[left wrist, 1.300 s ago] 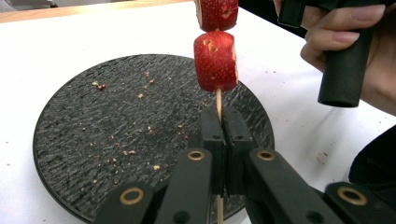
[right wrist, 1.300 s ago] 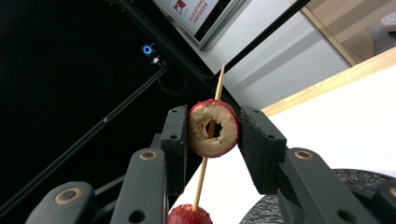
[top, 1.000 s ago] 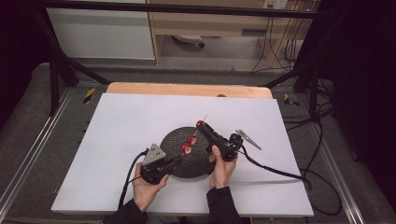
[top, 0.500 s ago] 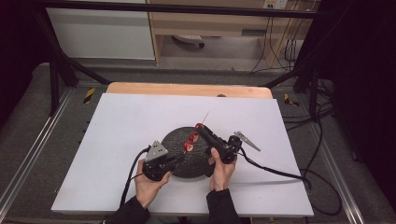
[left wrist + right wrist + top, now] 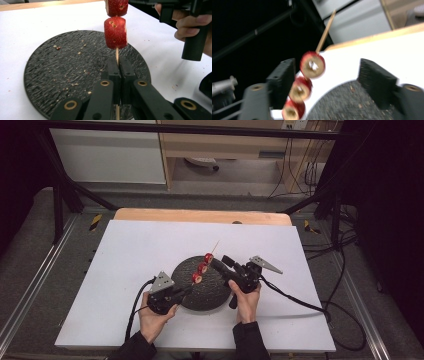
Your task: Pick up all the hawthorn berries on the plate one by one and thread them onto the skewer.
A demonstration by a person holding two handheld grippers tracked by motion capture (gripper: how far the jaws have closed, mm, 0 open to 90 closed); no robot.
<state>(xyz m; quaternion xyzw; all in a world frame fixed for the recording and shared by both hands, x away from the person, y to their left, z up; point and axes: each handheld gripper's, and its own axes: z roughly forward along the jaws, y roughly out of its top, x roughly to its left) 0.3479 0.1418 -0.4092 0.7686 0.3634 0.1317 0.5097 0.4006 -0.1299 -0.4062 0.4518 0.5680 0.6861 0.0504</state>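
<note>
A thin wooden skewer (image 5: 214,247) carries three red fruit pieces (image 5: 202,268) over a round black plate (image 5: 210,295). My left gripper (image 5: 189,289) is shut on the skewer's bare lower stick (image 5: 116,53), just under the lowest piece (image 5: 115,32). My right gripper (image 5: 218,262) reaches in from the right. Its jaws have just been opening and now stand wide apart (image 5: 328,67). The top piece (image 5: 312,65) and the ones below lie between them, close to the left jaw, with the far jaw well clear. The skewer tip (image 5: 325,31) points up and away.
The plate (image 5: 62,70), flecked with crumbs, lies on a white table sheet (image 5: 125,255) with a wooden strip (image 5: 200,215) along its far edge. Cables (image 5: 300,302) trail off to the right. A hand holds the right gripper's handle (image 5: 195,37).
The right gripper's jaws have parted around the upper fruit pieces. Both hands and the skewer have stayed about where they were.
</note>
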